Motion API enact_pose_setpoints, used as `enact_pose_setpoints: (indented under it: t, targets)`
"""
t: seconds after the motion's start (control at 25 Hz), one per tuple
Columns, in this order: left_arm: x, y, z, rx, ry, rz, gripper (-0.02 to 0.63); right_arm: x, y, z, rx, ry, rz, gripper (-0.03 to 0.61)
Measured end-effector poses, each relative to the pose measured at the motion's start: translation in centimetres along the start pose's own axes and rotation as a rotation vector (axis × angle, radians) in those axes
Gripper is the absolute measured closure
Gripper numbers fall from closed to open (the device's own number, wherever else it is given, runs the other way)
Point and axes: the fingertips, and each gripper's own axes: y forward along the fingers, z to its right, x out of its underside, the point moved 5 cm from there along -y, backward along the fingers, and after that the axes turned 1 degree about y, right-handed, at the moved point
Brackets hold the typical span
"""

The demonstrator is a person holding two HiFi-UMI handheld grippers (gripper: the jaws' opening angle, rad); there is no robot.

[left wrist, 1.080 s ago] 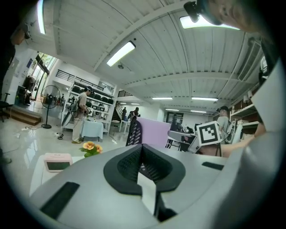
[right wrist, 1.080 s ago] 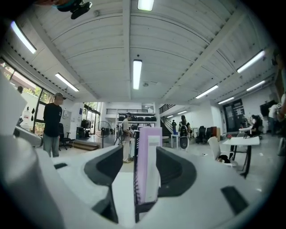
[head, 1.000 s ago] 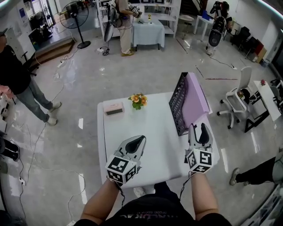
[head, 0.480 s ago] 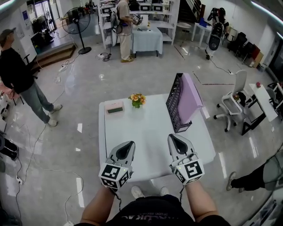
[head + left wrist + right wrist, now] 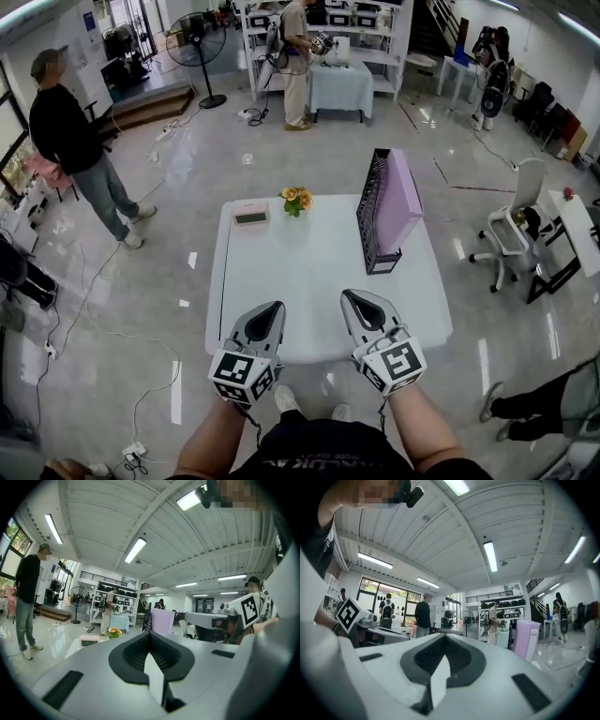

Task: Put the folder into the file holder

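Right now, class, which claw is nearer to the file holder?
Right. The right claw hangs over the table's near edge, almost straight in front of the file holder; the left claw is beside it, further to the left.

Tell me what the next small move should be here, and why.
Probably nothing more on the folder: I would just bring both claws to rest at the near edge of the table. The purple folder already stands inside the black file holder, and the left claw and right claw are both shut with nothing between them.
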Motion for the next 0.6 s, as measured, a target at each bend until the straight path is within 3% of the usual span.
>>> enact_pose_setpoints:
  t: [0.6]
  targets:
    - [1.3, -0.9, 9.6, -0.071, 0.014, 0.001, 0.612, 1.9, -7.2, 2.8, -0.103, 0.065, -0.012, 0.578]
